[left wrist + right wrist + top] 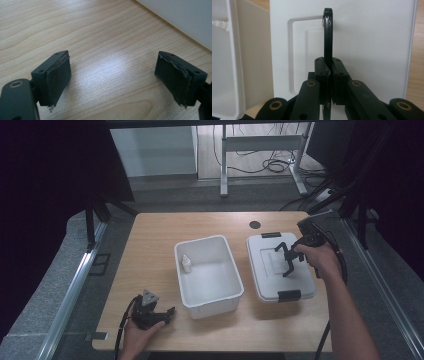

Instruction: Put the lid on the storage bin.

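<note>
High view: A white open bin [209, 276] stands at the centre of the wooden table [155, 232]. A small white dropper bottle [185, 264] stands upright inside the bin, against its left wall. The white lid [279, 266], fitted with black latches at its far and near edges, lies flat on the table just to the right of the bin, apart from it. The right gripper [287, 261] is positioned over the lid and clamps the lid's black carry handle [282, 251], which is raised upright. The left gripper [167, 312] rests on the table near the bin's front left corner, touching nothing else.

Left gripper view: The jaws stand wide apart over bare wood grain, with nothing between the pads [58, 75]. A white bin wall [185, 17] crosses the upper right corner.

Right gripper view: The jaws are shut on the thin black handle [328, 35], which rises edge-on between the pads. The lid surface [367, 45] lies behind it; the bin [249, 57] is at the left.

Status: Judged from these positions, the bottle is already loaded and the handle is secured. Remaining steps appear to be lifting the lid, placing it on the bin and fastening the latches.
</note>
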Tool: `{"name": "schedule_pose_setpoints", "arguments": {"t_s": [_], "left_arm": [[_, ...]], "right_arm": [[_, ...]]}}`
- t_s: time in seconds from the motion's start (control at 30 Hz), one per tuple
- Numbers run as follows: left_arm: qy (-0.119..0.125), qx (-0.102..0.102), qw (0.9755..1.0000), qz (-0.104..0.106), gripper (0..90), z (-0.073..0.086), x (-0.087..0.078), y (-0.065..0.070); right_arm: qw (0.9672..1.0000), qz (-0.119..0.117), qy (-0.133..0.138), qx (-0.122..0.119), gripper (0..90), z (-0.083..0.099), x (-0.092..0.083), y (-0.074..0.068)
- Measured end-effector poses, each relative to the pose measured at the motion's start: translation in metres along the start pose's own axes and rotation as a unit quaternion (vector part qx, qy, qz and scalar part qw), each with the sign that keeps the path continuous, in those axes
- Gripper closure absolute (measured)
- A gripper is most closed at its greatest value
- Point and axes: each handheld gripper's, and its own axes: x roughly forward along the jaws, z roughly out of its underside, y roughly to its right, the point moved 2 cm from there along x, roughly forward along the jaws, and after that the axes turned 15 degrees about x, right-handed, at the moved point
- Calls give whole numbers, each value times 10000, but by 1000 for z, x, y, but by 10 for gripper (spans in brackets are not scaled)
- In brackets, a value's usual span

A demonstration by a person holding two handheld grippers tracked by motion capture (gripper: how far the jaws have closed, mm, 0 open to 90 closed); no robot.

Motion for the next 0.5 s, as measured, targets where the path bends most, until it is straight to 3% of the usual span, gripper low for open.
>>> {"name": "schedule_pose_setpoints", "arguments": {"t_s": [0.5], "left_arm": [[-3, 7, 10000, 2, 136, 0, 0, 0]], "right_arm": [[9992, -339, 182, -59, 853, 6, -28, -17]]}}
